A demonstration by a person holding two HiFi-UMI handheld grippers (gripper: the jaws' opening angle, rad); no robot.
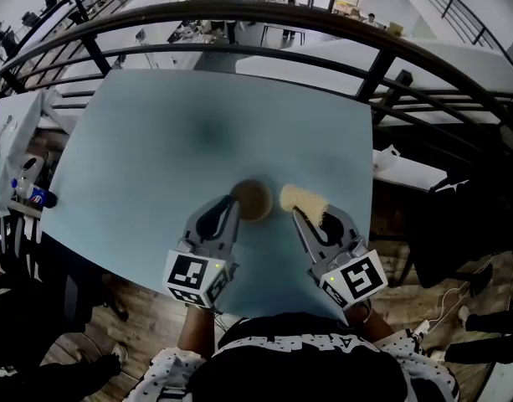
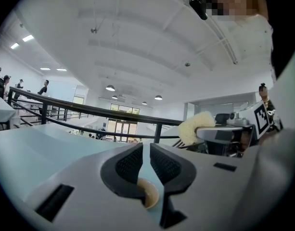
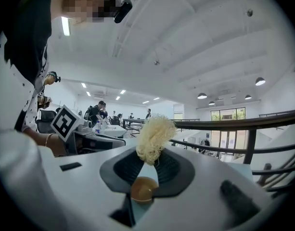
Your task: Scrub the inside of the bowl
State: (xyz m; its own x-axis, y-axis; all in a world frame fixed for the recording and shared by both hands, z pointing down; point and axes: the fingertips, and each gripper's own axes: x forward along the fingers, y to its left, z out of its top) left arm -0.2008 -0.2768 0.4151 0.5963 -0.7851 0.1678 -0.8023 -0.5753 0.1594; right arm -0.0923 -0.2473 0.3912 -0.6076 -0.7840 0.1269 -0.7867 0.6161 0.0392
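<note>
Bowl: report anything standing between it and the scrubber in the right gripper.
Nothing visible does. The scrubber, held by the right gripper, is just right of the bowl with only bare table between them.

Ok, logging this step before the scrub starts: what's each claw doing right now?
Left claw: closed, holding nothing.
Right claw: closed on the pale scrubber.

The bowl (image 1: 252,200) sits on the desk (image 1: 147,141) near the front edge. The scrubber (image 1: 304,199) is just right of it, the left gripper (image 1: 233,204) just left.
</note>
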